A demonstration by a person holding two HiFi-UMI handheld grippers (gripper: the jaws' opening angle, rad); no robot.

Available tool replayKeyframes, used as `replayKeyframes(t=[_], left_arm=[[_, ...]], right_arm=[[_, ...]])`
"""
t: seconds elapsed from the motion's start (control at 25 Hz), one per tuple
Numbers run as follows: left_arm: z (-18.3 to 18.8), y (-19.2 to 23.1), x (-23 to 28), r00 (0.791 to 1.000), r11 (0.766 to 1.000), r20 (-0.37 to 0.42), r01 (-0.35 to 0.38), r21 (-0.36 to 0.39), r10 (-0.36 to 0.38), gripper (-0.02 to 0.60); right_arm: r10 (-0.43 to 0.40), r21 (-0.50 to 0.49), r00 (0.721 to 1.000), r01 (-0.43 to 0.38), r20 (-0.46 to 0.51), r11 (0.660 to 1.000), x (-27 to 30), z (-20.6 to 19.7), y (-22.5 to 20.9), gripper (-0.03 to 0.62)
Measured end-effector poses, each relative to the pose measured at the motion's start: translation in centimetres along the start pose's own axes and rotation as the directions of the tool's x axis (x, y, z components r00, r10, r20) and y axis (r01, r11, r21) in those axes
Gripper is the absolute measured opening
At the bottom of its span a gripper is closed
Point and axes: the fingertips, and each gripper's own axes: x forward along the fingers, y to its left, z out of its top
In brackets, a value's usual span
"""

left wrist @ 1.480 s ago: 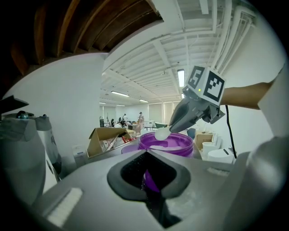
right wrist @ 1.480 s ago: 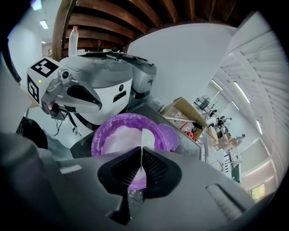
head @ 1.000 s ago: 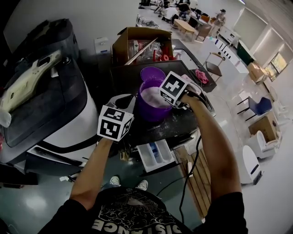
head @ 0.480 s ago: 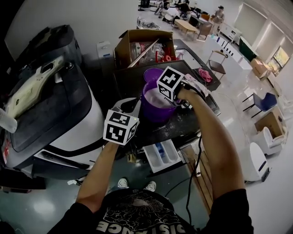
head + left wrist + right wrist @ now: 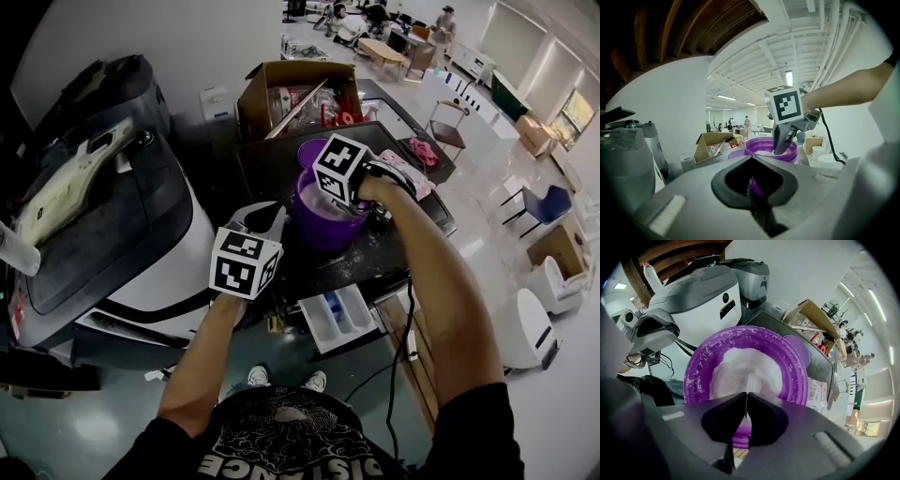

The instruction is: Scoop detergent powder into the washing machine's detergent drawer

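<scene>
Countertop [image 5: 272, 164] — arm extended, right claw [image 5: 780, 149] down in purple tub [image 5: 323, 230].

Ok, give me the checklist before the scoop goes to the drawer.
1. Detergent drawer pulled open: ok.
2. Purple tub holds white powder: ok.
3. Right gripper shut on a thin handle, above the powder: ok.
4. Handle's far end filled: cannot tell.
5. Left gripper shut, empty, beside the tub, not in it: ok.
</scene>
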Motion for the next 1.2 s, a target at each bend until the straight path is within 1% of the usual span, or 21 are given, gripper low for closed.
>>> replayKeyframes(t=[0.32,0.56,0.84,1.0,1.12,1.2], left_arm=[[-0.1,-0.3,-0.1,1.000,1.000,0.000,0.004,0.003,-0.004,0.000],[-0.6,-0.5,-0.2,1.000,1.000,-0.009,0.006,0.002,-0.006,0.000],[-0.7,-0.9,0.1,1.000,1.000,-0.012,0.019,0.004,-0.019,0.000],[-0.6,-1.2,0.3,1.000,1.000,-0.010,0.030,0.008,-0.030,0.000],[-0.6,-1.5,0.5,0.999,0.999,-0.009,0.040,0.010,-0.040,0.000],[-0.5,-1.6,0.6,0.999,0.999,-0.005,0.047,0.010,-0.047,0.000]], right_arm=[[0.074,0.044,0.997,-0.075,0.032,0.996,-0.3,0.5,0.9,0.038],[0.156,0.127,0.980,-0.171,0.123,0.977,-1.0,0.9,1.2,0.038],[0.182,0.199,0.962,-0.223,0.206,0.954,-1.6,1.0,0.9,0.038],[0.189,0.269,0.944,-0.263,0.271,0.926,-2.0,0.8,0.6,0.038],[0.202,0.320,0.918,-0.315,0.340,0.893,-2.3,0.7,0.4,0.038],[0.206,0.354,0.896,-0.354,0.393,0.866,-2.6,0.6,0.3,0.038]])
